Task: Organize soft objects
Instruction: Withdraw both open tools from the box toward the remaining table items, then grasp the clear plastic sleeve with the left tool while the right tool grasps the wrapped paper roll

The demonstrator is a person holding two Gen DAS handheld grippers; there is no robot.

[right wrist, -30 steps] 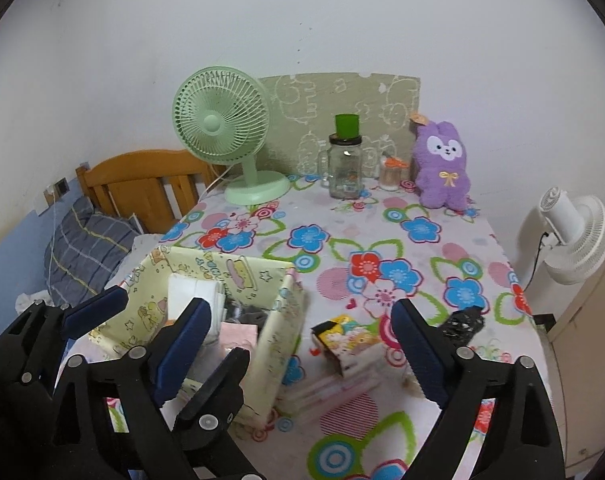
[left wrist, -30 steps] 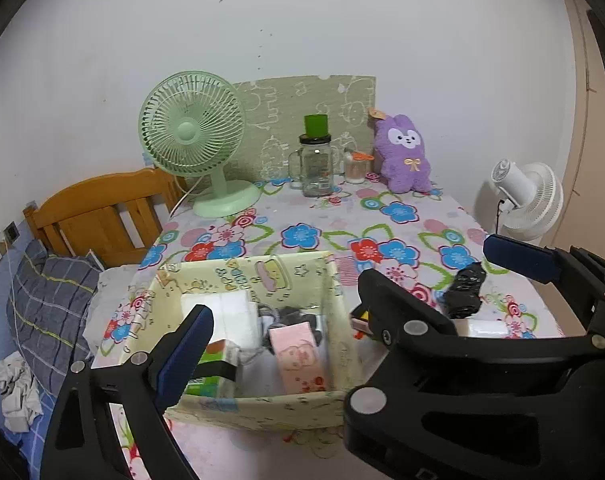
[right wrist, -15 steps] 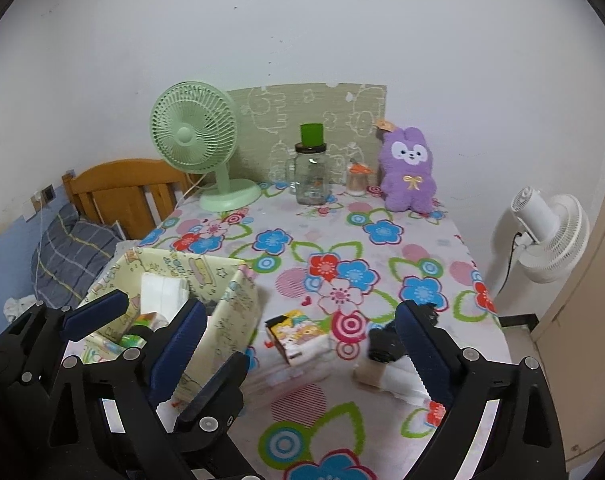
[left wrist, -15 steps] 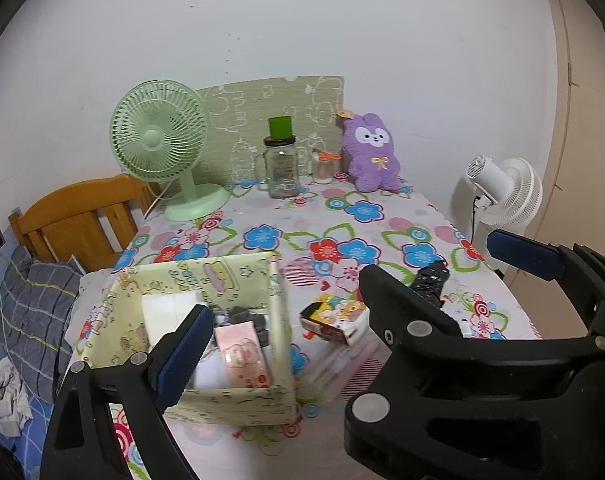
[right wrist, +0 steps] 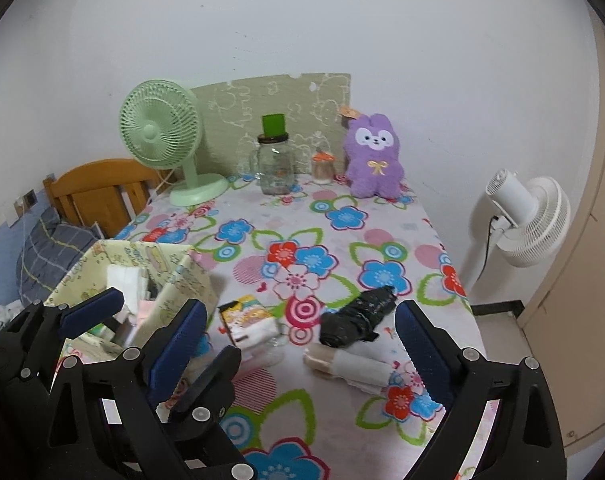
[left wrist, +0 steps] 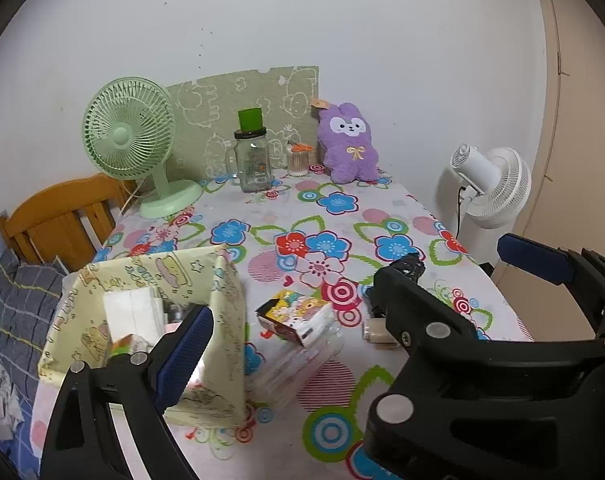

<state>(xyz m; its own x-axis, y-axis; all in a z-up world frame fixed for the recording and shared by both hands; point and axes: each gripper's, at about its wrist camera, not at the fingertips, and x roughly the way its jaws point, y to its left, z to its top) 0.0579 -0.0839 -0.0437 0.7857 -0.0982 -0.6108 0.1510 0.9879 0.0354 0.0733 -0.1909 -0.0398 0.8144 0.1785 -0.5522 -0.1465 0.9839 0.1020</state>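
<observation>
A yellow cartoon-print fabric box [left wrist: 222,320] [right wrist: 186,276] stands at the table's near left and holds white tissue packs [left wrist: 132,312] and other soft packs. Right of it lie a colourful tissue pack [left wrist: 298,316] [right wrist: 250,322], a black folded bundle [right wrist: 360,316] and a beige and white roll [right wrist: 346,364]. My left gripper [left wrist: 354,312] is open and empty above the box and the tissue pack. My right gripper [right wrist: 298,344] is open and empty above the tissue pack and the roll. A purple plush bunny [left wrist: 348,144] [right wrist: 376,156] sits at the far edge.
A green desk fan [left wrist: 134,140], a glass jar with green lid [left wrist: 253,160] and a small jar [left wrist: 298,158] stand at the back by a green board. A white floor fan [right wrist: 526,216] stands right of the table. A wooden bed frame [left wrist: 58,216] is at left.
Both grippers have pulled back and shifted right. The box now sits further left in both views, and the tissue pack, black bundle and roll have come into fuller view.
</observation>
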